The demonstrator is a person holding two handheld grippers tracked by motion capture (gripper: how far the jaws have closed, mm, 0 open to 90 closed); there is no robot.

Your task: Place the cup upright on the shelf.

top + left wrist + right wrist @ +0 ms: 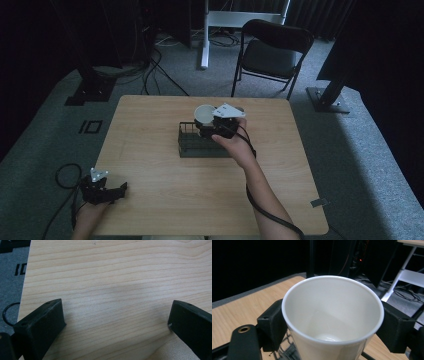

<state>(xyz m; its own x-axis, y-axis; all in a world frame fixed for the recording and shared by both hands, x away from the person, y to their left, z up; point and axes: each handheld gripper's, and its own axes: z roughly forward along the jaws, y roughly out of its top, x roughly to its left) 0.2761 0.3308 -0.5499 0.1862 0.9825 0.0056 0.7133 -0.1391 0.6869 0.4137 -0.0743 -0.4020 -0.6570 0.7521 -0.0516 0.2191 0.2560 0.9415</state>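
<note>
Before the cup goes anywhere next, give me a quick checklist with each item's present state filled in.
1. Right tool clamped on the paper cup, one jaw on each side of its wall: ok.
2. Cup upright, mouth up: ok.
3. Cup has nothing in it that could spill: ok, the inside looks bare.
4. Cup sits over the black wire rack: ok by the high view; whether its base touches the rack, cannot tell.
5. Left tool out of the way, at the near left corner of the table, jaws apart and holding nothing: ok.
6. Room inside the rack for the cup: cannot tell, hand and tool hide part of it.
</note>
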